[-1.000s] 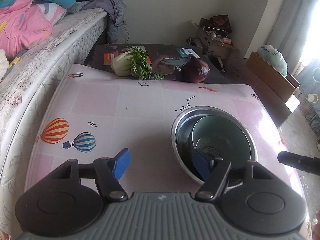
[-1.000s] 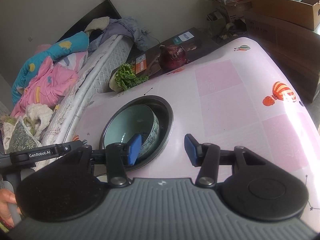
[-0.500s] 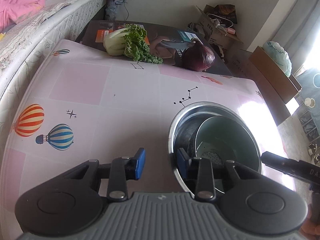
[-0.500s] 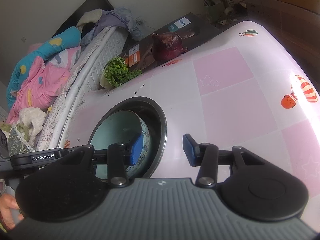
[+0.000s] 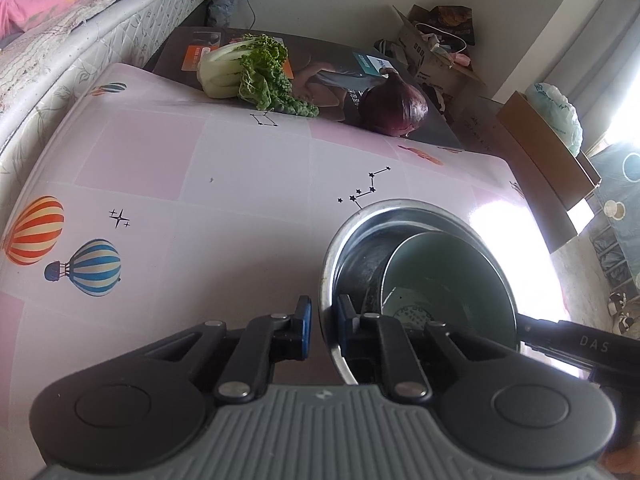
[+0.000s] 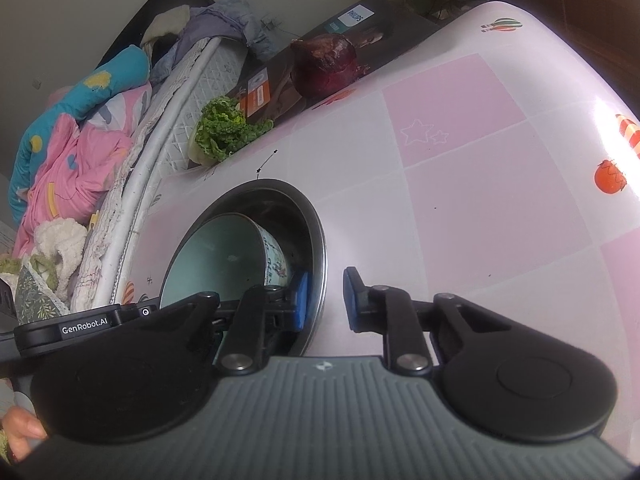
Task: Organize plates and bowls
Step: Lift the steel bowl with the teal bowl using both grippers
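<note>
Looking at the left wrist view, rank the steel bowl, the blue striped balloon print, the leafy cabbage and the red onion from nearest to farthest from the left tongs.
1. Round stainless steel bowl: its near rim sits between the left tongs.
2. Blue striped balloon print: on the tablecloth, to the left.
3. and 4. Green leafy cabbage at the far left edge and dark red onion at the far right edge: too close to call.

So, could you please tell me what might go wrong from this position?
1. The ceramic bowl leans loose inside the steel bowl; lifting could make it slide and clatter.
2. The left gripper pinches only the thin rim, so it may slip.
3. The right gripper straddles the opposite rim with its jaws apart; uneven lifting could tip both bowls.
</note>
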The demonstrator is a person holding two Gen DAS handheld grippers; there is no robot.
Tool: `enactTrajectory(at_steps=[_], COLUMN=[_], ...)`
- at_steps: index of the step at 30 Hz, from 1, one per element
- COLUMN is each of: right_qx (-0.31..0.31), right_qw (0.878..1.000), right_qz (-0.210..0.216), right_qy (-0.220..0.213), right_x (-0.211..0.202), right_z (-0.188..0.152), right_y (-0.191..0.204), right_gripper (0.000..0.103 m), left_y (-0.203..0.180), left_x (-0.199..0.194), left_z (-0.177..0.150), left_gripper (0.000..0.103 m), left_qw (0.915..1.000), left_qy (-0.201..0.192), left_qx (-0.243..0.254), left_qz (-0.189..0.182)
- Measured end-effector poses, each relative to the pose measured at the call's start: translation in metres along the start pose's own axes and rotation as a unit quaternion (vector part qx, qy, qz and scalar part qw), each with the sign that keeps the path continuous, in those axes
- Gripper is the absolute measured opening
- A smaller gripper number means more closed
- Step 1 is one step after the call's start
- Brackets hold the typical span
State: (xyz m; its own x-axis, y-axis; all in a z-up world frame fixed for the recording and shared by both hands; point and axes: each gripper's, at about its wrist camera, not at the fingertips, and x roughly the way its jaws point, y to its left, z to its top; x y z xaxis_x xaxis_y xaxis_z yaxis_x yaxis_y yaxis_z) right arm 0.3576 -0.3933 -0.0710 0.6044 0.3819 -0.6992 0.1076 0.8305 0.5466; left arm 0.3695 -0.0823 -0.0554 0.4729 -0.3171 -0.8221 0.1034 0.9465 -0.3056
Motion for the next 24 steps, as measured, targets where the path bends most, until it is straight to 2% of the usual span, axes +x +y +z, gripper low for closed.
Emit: enactTrajectory(at_steps=[1, 7, 13, 24], right_qx=[-0.001, 0.001, -0.005, -0.008], right_qw=[1.000, 1.000, 1.000, 1.000], right_qz=[0.003, 0.015, 0.005, -0.005], right_qy=[0.003, 0.008, 0.007, 0.006], right_x=[0.001, -0.002, 0.001, 0.009], right_z=[0.000, -0.004, -0.003, -0.005], right_y=[0.001, 0.000, 0.003, 0.007], right_gripper=[0.009, 0.009, 0.009, 0.009], left_y=[-0.001, -0.003, -0.004, -0.006], left_x=[0.000, -0.003, 0.006, 0.010], left_z=[0.000, -0.003, -0.003, -0.004], left_gripper=[0.010, 0.011, 0.012, 0.012], left_qw=[1.0000, 0.9999, 0.9998, 0.9997], left_qy=[0.003, 0.002, 0.015, 0.008], left_qx=[-0.003, 0.009, 0.008, 0.014], left_qz=[0.001, 0.011, 0.013, 0.019])
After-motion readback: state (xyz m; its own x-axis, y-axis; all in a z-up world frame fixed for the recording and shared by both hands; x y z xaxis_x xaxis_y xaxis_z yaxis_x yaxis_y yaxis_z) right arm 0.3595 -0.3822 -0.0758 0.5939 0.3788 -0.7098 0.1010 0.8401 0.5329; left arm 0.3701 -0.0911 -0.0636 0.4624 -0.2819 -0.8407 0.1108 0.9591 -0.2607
